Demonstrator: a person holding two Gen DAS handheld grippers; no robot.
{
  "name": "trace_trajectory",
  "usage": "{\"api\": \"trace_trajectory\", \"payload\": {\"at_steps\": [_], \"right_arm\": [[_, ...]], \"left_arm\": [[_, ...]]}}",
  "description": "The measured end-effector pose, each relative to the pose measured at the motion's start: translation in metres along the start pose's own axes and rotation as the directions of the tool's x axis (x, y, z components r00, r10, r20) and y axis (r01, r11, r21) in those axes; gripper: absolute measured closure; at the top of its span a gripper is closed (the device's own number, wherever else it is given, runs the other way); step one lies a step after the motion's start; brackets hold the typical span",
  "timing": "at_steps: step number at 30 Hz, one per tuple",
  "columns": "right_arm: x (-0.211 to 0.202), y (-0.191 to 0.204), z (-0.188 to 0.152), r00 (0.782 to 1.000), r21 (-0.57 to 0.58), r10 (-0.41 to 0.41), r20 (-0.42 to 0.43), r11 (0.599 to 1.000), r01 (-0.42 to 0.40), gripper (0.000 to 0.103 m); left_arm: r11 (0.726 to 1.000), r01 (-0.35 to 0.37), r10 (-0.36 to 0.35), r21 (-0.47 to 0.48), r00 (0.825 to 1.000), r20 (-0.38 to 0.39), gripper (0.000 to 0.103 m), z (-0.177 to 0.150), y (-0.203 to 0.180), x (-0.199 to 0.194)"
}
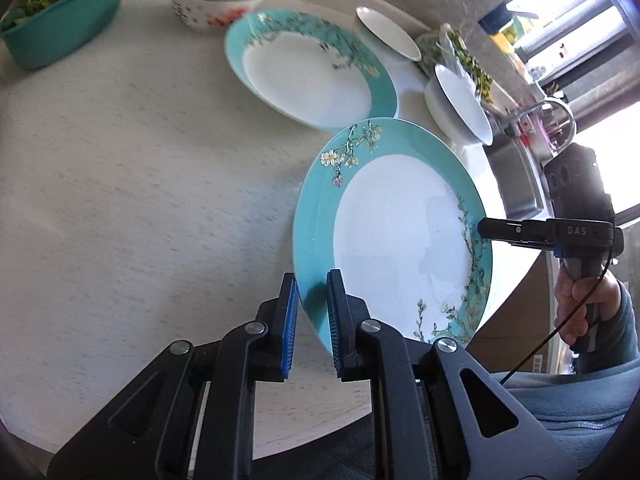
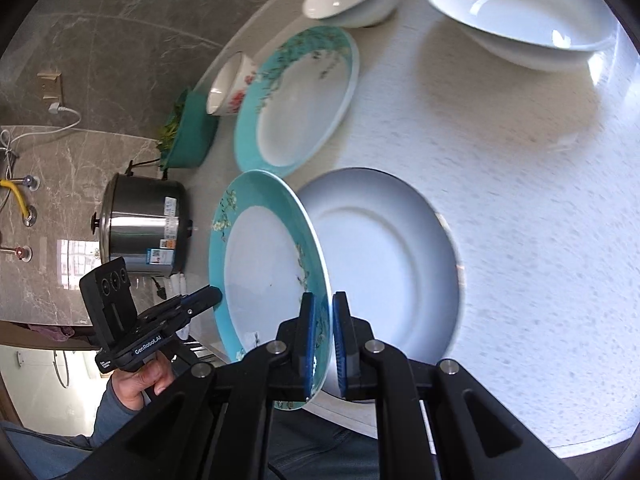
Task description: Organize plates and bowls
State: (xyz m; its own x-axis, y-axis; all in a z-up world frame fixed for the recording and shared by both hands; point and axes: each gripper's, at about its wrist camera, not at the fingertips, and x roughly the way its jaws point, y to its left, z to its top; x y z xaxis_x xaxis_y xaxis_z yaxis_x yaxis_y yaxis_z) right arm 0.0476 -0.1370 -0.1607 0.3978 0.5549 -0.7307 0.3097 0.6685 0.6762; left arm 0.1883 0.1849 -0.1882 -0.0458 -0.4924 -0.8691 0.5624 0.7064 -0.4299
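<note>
Our left gripper (image 1: 312, 320) and right gripper (image 2: 323, 344) both straddle the tilted teal-rimmed plate (image 1: 400, 232), fingers narrow yet not visibly clamped. If either rim slips between our fingers, the plate could drop onto the white plate (image 2: 384, 264) just beyond the right fingers and chip it.

teal plate (image 1: 392, 236) – floral rim, tilted, held off table | second teal plate (image 1: 308, 72) – flat | white plate (image 2: 384, 264) – flat | bowls (image 2: 520, 12) – upright

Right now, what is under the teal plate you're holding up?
A plain white plate lies on the table beneath the lifted teal plate, held by both tongs. Its near-left part is hidden.
</note>
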Motion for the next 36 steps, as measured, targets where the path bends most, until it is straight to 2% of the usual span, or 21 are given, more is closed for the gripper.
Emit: {"api": "trace_trajectory", "payload": {"at_steps": [8,13,21,28,33,36], "right_arm": [[-0.008,-0.026,-0.004,1.000,0.005,-0.015,-0.002,1.000,0.015,0.092],[-0.003,-0.038,-0.003,0.999,0.008,-0.033,-0.006,0.999,0.033,0.092],[0.009,-0.042,-0.006,0.998,0.004,-0.068,-0.018,0.998,0.068,0.091],[0.010,-0.044,-0.008,0.997,0.014,-0.075,-0.016,0.997,0.076,0.091],[0.011,-0.044,-0.008,0.996,0.022,-0.088,-0.015,0.996,0.088,0.091],[0.011,-0.043,-0.007,0.995,0.021,-0.102,-0.010,0.995,0.102,0.091]], "left_arm": [[1.000,-0.004,0.004,-0.009,1.000,-0.031,0.090,-0.001,-0.014,0.030],[0.999,-0.038,0.038,0.012,0.998,-0.051,0.088,0.000,-0.018,0.049],[0.991,-0.110,0.114,0.070,0.992,-0.051,0.086,0.002,-0.027,0.057],[0.985,-0.136,0.142,0.102,0.988,-0.054,0.084,0.005,-0.030,0.059],[0.971,-0.187,0.196,0.151,0.980,-0.048,0.081,0.010,-0.042,0.064],[0.947,-0.249,0.261,0.203,0.964,-0.039,0.080,0.014,-0.052,0.071]]}}
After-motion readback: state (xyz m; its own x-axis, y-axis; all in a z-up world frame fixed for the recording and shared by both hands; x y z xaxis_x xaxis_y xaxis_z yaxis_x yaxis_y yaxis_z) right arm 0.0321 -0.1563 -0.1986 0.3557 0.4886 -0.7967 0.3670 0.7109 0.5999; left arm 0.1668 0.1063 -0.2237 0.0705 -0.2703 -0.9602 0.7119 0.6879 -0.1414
